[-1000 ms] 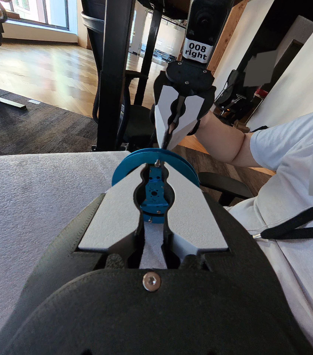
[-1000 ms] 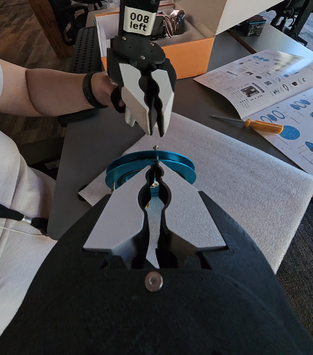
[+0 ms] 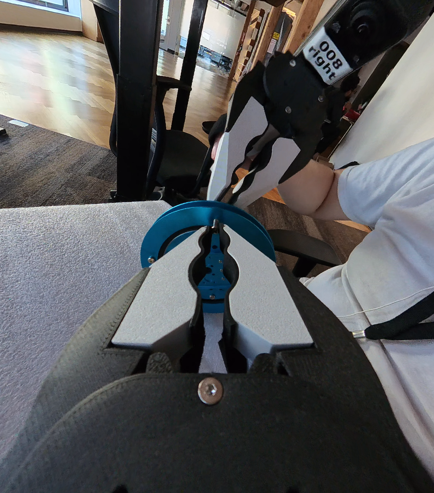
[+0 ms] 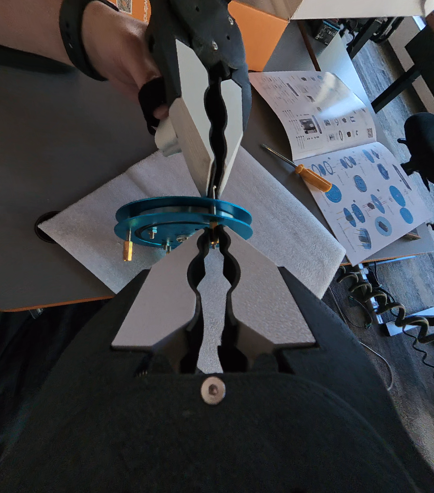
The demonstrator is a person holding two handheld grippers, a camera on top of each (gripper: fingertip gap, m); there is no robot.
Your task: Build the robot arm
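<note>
Grey tabletop [image 4: 50, 165] with an orange edge band showing along its near side. White foam sheet [image 4: 277, 226] lies flat on it, rotated so a corner points at 9 o'clock, where it partly covers a round dark hole [image 4: 42, 226] in the top. At 2 o'clock from the foam: open instruction booklet [image 4: 349, 165], its near corner overhanging the table edge. Orange-handled screwdriver [image 4: 311, 177] lies between foam and booklet, handle resting on the page, shaft pointing to 10 o'clock. Orange cardboard box [image 4: 261, 34] at 12 o'clock, far side of the table.
</note>
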